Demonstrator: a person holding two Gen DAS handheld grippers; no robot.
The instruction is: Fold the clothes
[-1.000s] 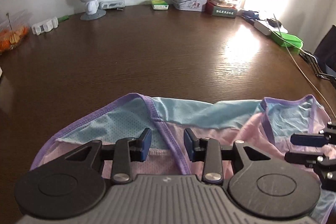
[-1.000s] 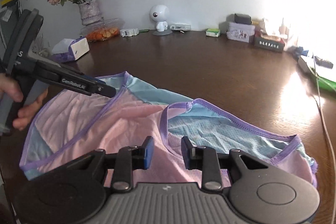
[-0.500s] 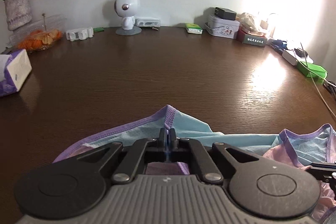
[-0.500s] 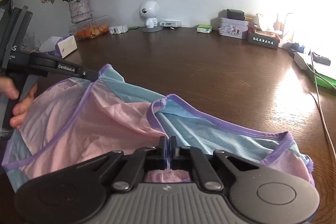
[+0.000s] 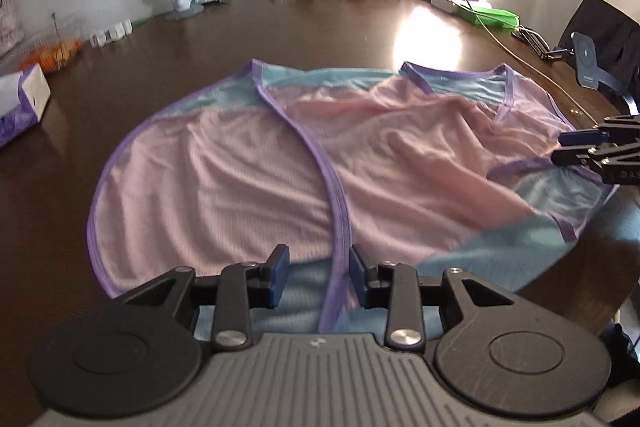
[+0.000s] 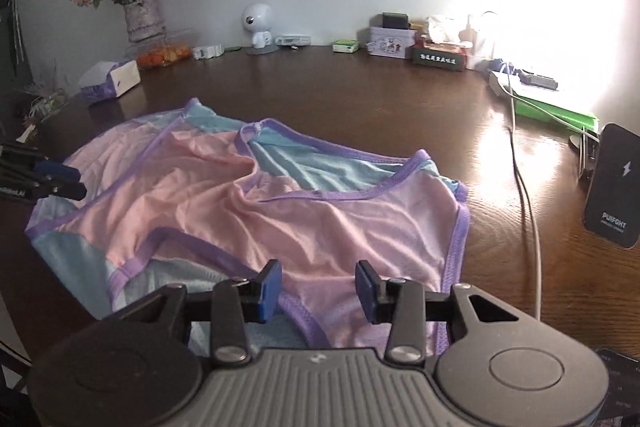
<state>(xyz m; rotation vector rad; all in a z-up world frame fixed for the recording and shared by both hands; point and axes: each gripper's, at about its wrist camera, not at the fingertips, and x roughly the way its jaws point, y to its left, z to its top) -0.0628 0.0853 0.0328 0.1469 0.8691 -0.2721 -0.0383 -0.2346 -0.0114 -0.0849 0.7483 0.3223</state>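
Left gripper and right gripper both agape, empty, garment near edge hidden beneath them

1. The left gripper has a grey ribbed body with a small pale mark at its top centre, flanked by two round black discs.
2. Black angled linkage arms with triangular cut-outs run forward from the discs, pinned by shiny silver screws.
3. Its fingers end in dark blue rectangular pads.
4. The right gripper is built the same: grey ribs, black discs, silver screws, brighter blue pads.
5. White lettering marks one black arm's side, too cropped to read.
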